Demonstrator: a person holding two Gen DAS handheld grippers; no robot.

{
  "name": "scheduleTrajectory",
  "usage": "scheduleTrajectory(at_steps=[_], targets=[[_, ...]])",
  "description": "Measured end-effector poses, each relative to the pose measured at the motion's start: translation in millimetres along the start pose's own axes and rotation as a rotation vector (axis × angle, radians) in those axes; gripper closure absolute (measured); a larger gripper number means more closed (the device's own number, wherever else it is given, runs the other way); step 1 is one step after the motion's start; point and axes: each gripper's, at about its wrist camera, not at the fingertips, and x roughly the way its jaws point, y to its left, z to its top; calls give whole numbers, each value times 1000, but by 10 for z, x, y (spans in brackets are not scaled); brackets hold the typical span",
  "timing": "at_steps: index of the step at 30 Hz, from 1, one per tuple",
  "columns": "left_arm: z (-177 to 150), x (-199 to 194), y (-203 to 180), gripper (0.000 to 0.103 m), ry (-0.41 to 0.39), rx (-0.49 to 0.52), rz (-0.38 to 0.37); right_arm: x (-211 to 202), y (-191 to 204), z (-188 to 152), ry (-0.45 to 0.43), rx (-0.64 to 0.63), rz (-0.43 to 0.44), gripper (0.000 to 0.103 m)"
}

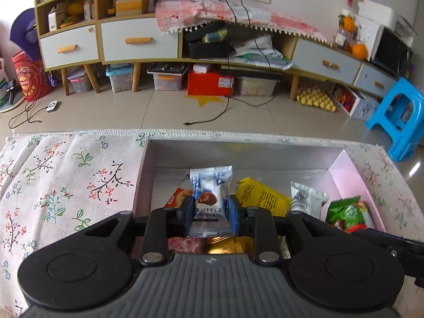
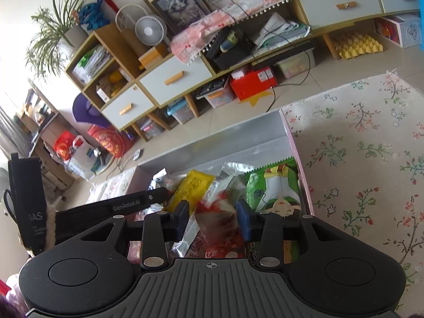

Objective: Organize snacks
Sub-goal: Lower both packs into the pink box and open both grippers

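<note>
Truffle chocolate packet [image 1: 210, 198], glossy and crinkled, sat clamped in the left tongs [image 1: 210, 213] at frame centre; right tongs [image 2: 213, 217] stood apart around a blurred red wrapper [image 2: 218, 228] inside the box [image 1: 344, 169].

One pink box [image 1: 352, 175] holds five visible snack packets: one white-and-blue truffle chocolate [image 1: 210, 188], one yellow [image 1: 261, 194], one orange [image 1: 177, 197], one silver-white [image 1: 307, 198] and one green [image 1: 344, 213], on one flowered cloth [image 1: 66, 180].

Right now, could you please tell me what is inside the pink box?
The pink box holds a truffle chocolate packet, a yellow packet, a silver packet and a green packet. The grippers hide its near end.
</note>
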Motion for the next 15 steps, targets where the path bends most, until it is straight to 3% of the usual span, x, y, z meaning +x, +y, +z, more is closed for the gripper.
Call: scheduleTrajectory(at_steps=[1,2,5,8,15], targets=[[5,-4,0,66,-7,-2,-1,-15,-1,7,-6,3,4,51],[-4,-19,-3,60,-7,3,-3,-31,2,14,-12,0,7,50],[-3,-47,-35,55,-7,29,5,-61,13,32,-17,-9,3,49],[10,-87,-47,43,-9,41,5,-98,22,41,-17,-6,4,48],[-62,-245,-23,33,-9,33,6,-245,109,30,-15,-50,1,32]])
